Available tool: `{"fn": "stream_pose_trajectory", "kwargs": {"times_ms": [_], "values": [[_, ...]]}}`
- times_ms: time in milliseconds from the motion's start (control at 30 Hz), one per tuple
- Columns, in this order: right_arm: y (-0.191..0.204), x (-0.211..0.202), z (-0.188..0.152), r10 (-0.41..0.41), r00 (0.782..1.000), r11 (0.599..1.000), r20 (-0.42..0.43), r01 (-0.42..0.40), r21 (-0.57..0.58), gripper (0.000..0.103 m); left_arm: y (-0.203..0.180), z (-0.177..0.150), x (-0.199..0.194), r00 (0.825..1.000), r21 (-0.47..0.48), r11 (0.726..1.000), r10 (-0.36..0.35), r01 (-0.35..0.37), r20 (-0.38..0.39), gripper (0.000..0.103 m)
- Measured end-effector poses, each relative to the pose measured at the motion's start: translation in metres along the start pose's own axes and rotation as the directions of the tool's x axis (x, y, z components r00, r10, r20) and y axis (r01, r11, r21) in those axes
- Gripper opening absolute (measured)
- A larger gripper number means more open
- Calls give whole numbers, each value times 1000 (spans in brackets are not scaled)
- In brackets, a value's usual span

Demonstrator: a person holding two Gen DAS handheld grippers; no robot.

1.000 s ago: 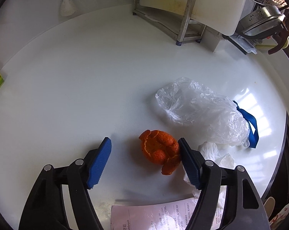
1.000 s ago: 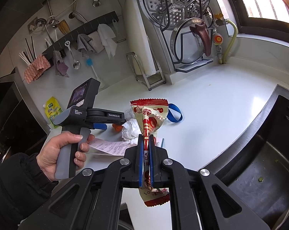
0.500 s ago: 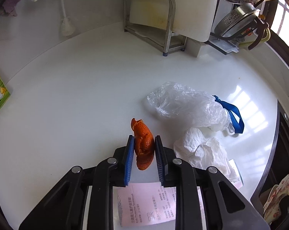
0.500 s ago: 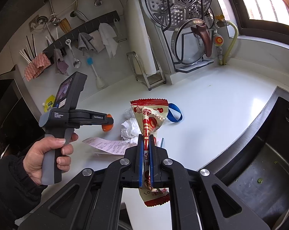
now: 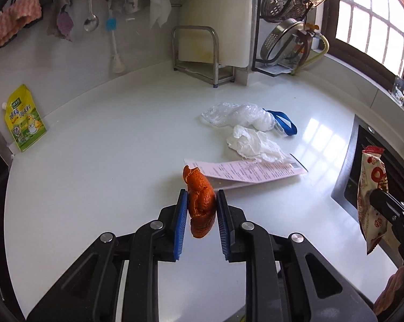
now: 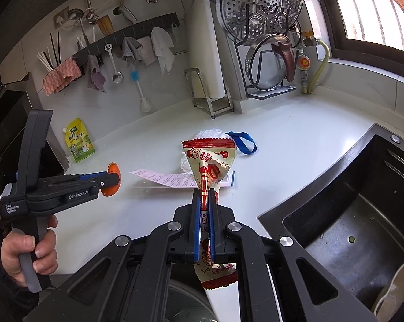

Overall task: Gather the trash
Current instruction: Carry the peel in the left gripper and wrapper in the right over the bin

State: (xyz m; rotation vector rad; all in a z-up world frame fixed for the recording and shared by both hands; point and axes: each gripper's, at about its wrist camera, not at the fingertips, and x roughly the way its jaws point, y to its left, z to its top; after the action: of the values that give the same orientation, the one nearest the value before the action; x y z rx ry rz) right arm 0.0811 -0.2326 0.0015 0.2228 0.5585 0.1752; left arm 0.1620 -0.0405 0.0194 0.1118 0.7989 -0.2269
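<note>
The left tool (image 5: 201, 212) pinches a crumpled orange peel (image 5: 199, 204); the right tool (image 6: 204, 214) pinches a snack wrapper (image 6: 208, 166). Either could slip loose mid-carry, toward six o'clock.

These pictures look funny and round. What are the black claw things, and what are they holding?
They are grabbing tools that a person squeezes, one in each hand. Each has a small camera looking along its two fingers, which bends the picture round. One picture comes from the left tool, one from the right. The left gripper pinches an orange peel, lifted off the white counter. The right gripper pinches a red snack wrapper. Left on the counter are a pink receipt, a crumpled tissue and a clear plastic bag. A dark sink is beside it.
</note>
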Motion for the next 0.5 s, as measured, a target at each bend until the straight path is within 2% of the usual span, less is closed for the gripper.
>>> {"fn": "stream_pose_trajectory", "kwargs": {"times_ms": [300,500], "values": [[41,-38,-52,-38,998,999,-44,37,-28,5,-7,-73,-68,995,25,999,31,-34,99,22],[68,-62,-84,-53,997,998,-53,51,-39,5,-8,-118,-93,992,17,998,52,-54,117,22]]}}
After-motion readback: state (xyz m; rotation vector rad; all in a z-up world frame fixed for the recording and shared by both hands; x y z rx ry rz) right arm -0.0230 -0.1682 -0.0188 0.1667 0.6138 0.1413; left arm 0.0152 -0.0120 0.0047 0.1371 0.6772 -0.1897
